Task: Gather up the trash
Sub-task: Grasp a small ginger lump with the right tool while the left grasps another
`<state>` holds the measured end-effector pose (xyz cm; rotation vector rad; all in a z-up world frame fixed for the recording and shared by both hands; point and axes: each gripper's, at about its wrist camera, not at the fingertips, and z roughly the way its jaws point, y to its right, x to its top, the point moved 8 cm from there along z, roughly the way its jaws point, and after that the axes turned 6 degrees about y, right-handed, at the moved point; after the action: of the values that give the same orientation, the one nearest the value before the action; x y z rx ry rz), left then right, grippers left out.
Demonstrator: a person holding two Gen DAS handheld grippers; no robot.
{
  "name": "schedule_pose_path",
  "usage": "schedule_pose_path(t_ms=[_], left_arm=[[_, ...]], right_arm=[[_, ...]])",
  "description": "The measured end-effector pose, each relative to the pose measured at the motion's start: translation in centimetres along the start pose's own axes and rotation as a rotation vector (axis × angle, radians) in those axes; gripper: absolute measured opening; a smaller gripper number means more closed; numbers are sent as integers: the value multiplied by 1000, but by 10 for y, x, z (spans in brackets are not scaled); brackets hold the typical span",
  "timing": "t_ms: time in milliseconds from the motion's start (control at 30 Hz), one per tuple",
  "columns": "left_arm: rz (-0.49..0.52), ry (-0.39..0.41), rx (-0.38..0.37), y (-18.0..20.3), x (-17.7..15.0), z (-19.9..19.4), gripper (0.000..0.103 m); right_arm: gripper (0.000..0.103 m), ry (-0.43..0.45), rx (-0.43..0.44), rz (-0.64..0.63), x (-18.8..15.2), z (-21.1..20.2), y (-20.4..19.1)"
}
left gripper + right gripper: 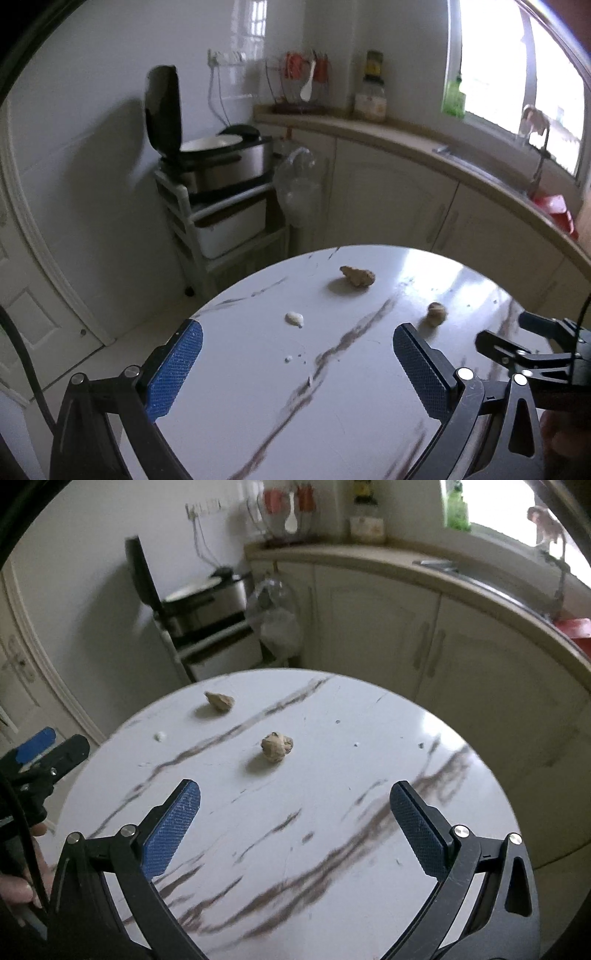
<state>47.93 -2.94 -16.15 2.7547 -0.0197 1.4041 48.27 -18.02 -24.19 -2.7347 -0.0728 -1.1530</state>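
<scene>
The left gripper (297,363) hangs over the near part of the round table (351,406) with its blue pads (173,373) spread wide and nothing between them. The right gripper (295,823) is the same: jaws apart, empty, above the marble-patterned top. In the left wrist view, part of the right tool juts in at the right edge, cut off by the frame; in the right wrist view the left tool shows only partly at the left edge, with fingers (18,890) of a hand wrapped round its grip.

Two brown crumpled wads lie on the table. The nearer wad (277,746) sits ahead of the right gripper, apart from its tips; in the left view it is partly hidden behind the right pad. The farther wad (220,700) lies near the far edge. A small white scrap (294,318) rests ahead of the left gripper, with a few tiny crumbs (291,358) nearer to it; what they are cannot be made out.

Beyond the table stands a cart with a cooker (221,162), lid raised, and a clear bag (295,181) hanging beside it. The counter (406,136) items are blurred, and the window (517,74) is washed out by glare.
</scene>
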Motion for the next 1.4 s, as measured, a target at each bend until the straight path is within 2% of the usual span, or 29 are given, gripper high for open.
schedule_pose_path(t_ms=[200, 333, 367, 433, 500, 567, 800, 1033, 1133, 1200, 1267, 1333, 1400], left_arm=[[14, -45, 2, 11, 21, 67, 102], [18, -71, 1, 15, 30, 103, 102], [20, -77, -2, 17, 33, 112, 102], [23, -84, -7, 20, 35, 126, 102], [28, -89, -14, 24, 35, 139, 102], [32, -95, -20, 29, 35, 151, 102], [63, -108, -28, 49, 41, 191, 102], [122, -149, -5, 70, 42, 235, 102], [137, -166, -6, 76, 43, 249, 95], [121, -181, -26, 78, 42, 256, 81], [92, -184, -62, 78, 43, 260, 73], [102, -176, -78, 81, 45, 263, 59], [103, -175, -101, 82, 47, 266, 40]], right_arm=[[88, -76, -3, -14, 2, 56, 0], [78, -105, 7, -25, 3, 77, -2], [73, -114, 15, -31, 2, 82, -3], [67, -104, 5, -68, 3, 85, -7], [55, -93, -2, -100, 3, 86, -10], [30, -80, 20, -108, 4, 83, -12], [27, -72, 65, -70, 5, 76, -5], [27, -57, 89, -51, 12, 68, 3], [27, -59, 93, -48, 11, 69, 3], [27, -66, 92, -48, 9, 71, 3], [27, -76, 100, -47, 7, 72, 3], [27, -76, 101, -44, 6, 72, 3], [27, -74, 106, -40, 6, 71, 4]])
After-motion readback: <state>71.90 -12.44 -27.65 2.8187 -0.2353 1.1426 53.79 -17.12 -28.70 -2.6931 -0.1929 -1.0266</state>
